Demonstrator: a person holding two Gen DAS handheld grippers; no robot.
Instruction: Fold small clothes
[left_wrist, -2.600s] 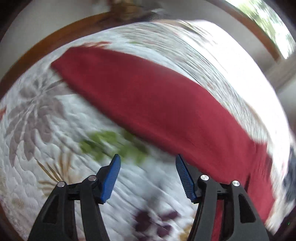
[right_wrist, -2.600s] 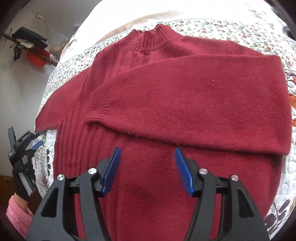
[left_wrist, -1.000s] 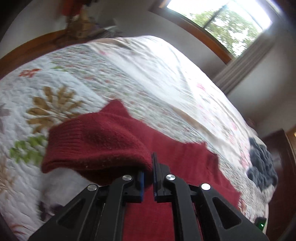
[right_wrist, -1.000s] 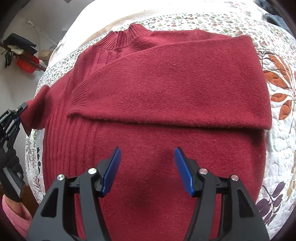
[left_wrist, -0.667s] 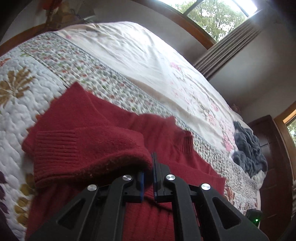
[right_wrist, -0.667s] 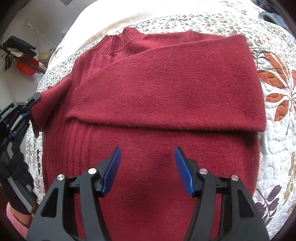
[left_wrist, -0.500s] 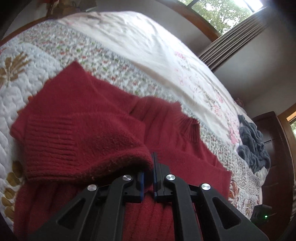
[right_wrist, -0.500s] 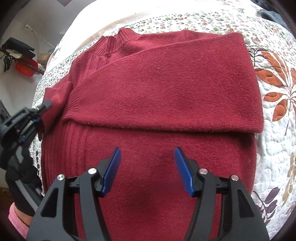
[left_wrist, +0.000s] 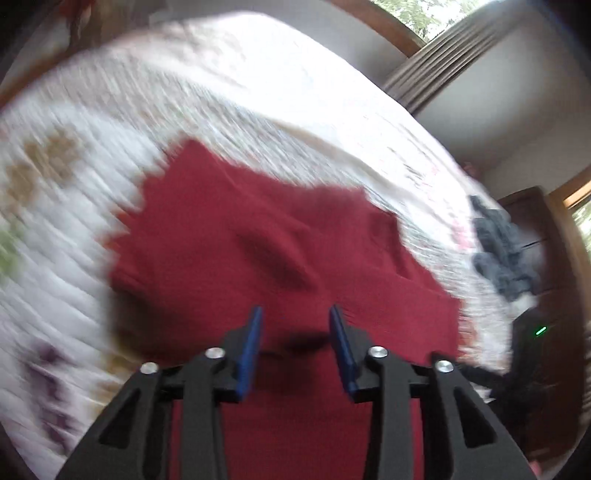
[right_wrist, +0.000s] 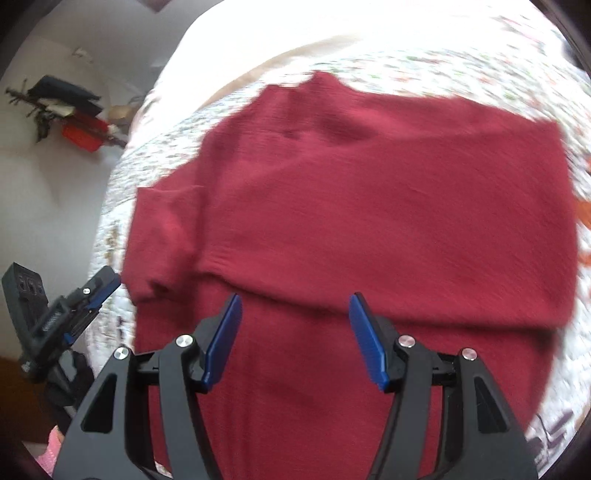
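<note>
A red sweater (right_wrist: 369, 206) lies flat on the bed (right_wrist: 424, 48), spread over a white quilt (left_wrist: 66, 229) with a flower print. Both sleeves are folded in across its chest, the collar at the far side. The right gripper (right_wrist: 295, 332) hovers over the near part of the sweater with its blue pads wide apart, holding nothing. The left gripper (left_wrist: 294, 339) is over the sweater's left side, its pads apart too and empty; from the right wrist view it shows at the left edge of the bed (right_wrist: 92, 291). A grey heap of cloth (left_wrist: 502, 251) lies far right on the bed.
</note>
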